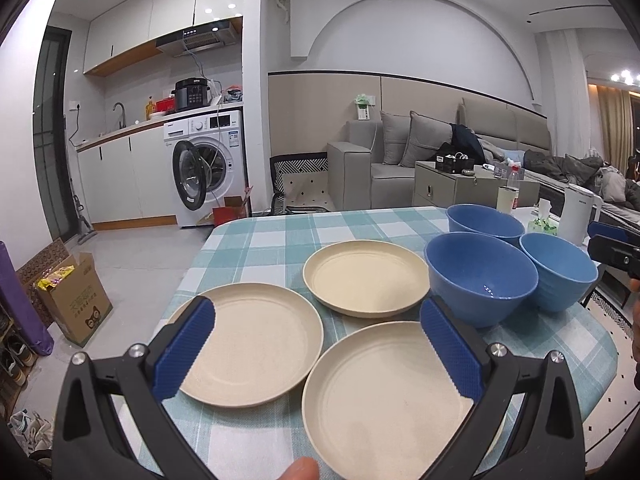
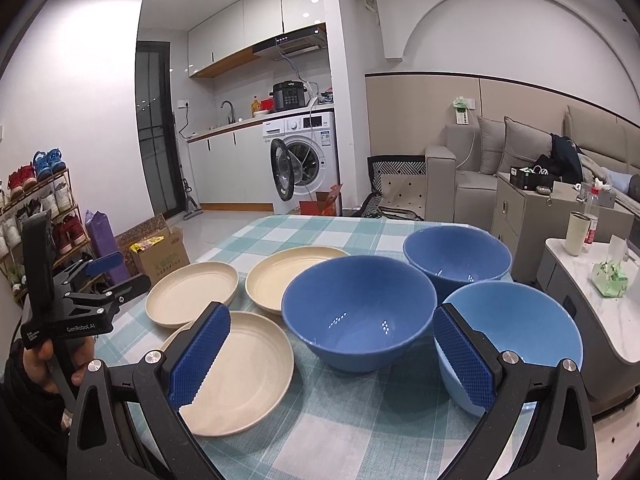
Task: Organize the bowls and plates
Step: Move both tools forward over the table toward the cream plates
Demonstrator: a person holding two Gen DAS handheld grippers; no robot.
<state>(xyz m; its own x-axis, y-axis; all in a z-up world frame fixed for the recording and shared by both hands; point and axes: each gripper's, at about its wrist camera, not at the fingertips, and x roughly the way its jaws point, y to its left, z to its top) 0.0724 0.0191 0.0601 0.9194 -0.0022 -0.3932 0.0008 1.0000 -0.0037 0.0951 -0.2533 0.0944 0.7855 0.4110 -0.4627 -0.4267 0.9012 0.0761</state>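
Three cream plates lie apart on the checked tablecloth: a left plate (image 1: 256,344), a far plate (image 1: 366,276) and a near plate (image 1: 384,396). Three blue bowls stand to their right: a middle bowl (image 1: 480,284), a far bowl (image 1: 484,224) and a lighter right bowl (image 1: 560,272). My left gripper (image 1: 318,344) is open and empty, hovering above the near plates. My right gripper (image 2: 332,354) is open and empty, just in front of the middle bowl (image 2: 358,312), with the lighter bowl (image 2: 516,332) beside its right finger.
The table (image 1: 264,236) has a rounded edge on the left, with a cardboard box (image 1: 76,296) on the floor beyond. A white side table (image 2: 600,280) with a cup, bottle and tissue pack stands to the right, along with a white kettle (image 1: 578,220).
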